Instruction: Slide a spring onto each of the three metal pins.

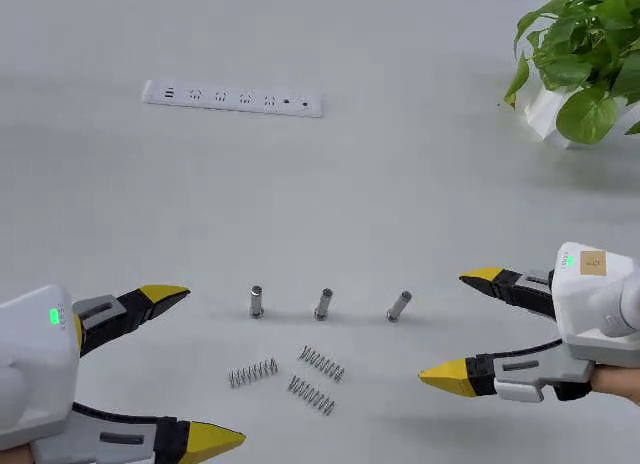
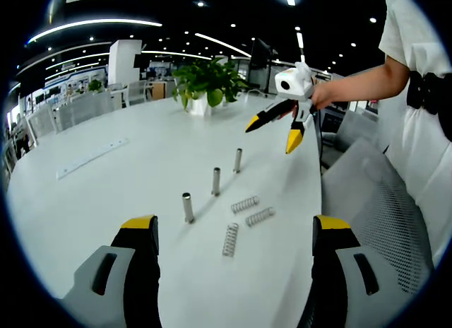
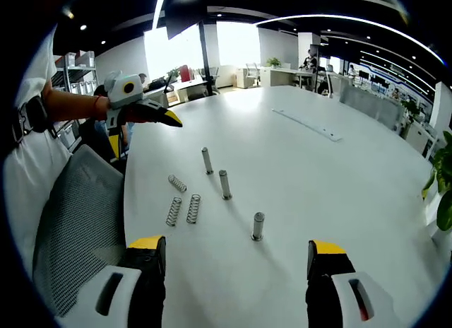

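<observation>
Both grippers sit closest, each with its jaws spread wide, holding and touching nothing. In the head view three pins (image 1: 323, 303) stand upright on the table (image 1: 400, 184) in a row running from 9 to 3 o'clock, long axes vertical, with no spring on any of them. From that row the left gripper (image 1: 200, 367) hangs at 8 o'clock and the right gripper (image 1: 450, 327) at 3 o'clock. Three springs (image 1: 321, 363) lie flat at 6 o'clock of the row, near it and apart from one another, each axis slanting its own way. A tan label (image 1: 593, 263) on the right gripper is too small to read.
</observation>
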`<state>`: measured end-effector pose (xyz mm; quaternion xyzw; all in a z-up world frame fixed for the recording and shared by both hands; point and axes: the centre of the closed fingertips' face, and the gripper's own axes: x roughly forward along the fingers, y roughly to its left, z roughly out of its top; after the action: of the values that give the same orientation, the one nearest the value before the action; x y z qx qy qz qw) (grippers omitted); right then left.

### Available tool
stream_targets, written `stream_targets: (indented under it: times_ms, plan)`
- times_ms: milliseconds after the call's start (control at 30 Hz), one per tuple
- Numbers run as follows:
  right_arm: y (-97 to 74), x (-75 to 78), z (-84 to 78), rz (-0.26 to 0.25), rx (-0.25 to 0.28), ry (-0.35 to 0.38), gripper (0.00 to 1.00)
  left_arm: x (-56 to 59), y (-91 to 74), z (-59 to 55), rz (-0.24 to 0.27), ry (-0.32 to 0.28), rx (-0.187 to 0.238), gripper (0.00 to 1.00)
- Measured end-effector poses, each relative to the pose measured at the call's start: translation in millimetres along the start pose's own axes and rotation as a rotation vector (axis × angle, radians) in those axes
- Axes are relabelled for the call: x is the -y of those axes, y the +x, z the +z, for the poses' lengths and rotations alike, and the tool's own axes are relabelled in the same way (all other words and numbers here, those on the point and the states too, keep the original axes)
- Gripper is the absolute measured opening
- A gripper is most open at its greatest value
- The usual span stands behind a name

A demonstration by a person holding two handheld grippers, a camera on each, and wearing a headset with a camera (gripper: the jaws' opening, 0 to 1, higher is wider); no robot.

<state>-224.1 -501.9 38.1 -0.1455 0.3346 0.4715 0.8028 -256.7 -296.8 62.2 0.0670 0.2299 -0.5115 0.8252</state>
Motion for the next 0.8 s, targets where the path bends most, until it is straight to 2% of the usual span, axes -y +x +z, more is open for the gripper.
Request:
stream_targets:
  times_ms: [233,333,467,533,600,700,800]
  plan:
    - [-6.5,-3.3,-6.3,0.015,0.027,0.003,0.88,-2.1,6.2,-10.5,0.009,-0.011,-0.04,0.81]
    - [-8.9,-4.4,-8.7,0.017,0.038,0.007,0.89,-3.0,8.4,-19.1,0.014,-0.013,-0.084,0.77]
    - [-10.2,-7.9,-11.8,0.02,0.044,0.008,0.91,-6.1,11.3,-25.8,0.025,-0.026,-0.117,0.69]
    - [-10.9,-8.4,-14.6,0.02,0.041,0.012,0.91,-8.4,11.9,-33.5,0.031,-0.011,-0.164,0.63]
    - [-11.4,-8.4,-16.3,0.016,0.044,0.015,0.91,-11.1,13.8,-40.2,0.04,-0.022,-0.205,0.54]
    - [-11.7,-8.4,-18.0,0.014,0.05,0.02,0.9,-13.7,18.6,-45.0,0.043,-0.023,-0.228,0.46]
    - [-12.1,-9.8,-18.3,0.015,0.056,0.023,0.9,-12.4,23.6,-51.8,0.035,0.0,-0.27,0.44]
